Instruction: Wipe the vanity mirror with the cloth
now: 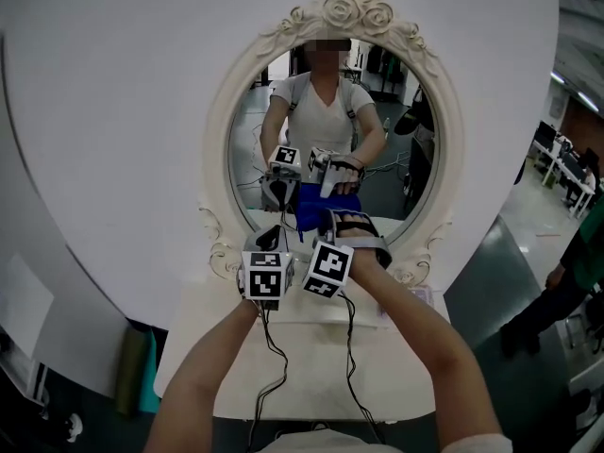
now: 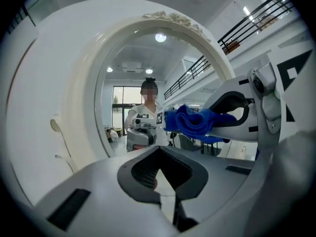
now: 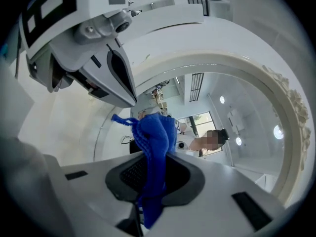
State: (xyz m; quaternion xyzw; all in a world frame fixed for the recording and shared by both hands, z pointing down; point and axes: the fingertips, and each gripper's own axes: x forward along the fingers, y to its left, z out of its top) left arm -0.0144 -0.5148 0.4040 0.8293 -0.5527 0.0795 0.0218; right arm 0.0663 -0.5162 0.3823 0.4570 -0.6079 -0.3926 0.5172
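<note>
An oval vanity mirror [image 1: 377,182] in an ornate white frame [image 1: 219,140] stands upright on a white table [image 1: 401,366]. Both grippers are held close together in front of its lower part. My right gripper [image 1: 326,223] is shut on a blue cloth [image 1: 307,217], which bunches up above its jaws [image 3: 155,137] close to the glass. My left gripper [image 1: 271,237] is just to its left, shut with nothing between its jaws [image 2: 165,181]. In the left gripper view the cloth [image 2: 197,121] and the right gripper [image 2: 237,117] show at the right. The glass reflects the person and both grippers.
A large white round panel [image 1: 113,111] rises behind the mirror. Cables hang from the grippers over the table's front. A person [image 1: 576,272] stands on the floor at the far right. A teal object [image 1: 149,376] leans beside the table at the lower left.
</note>
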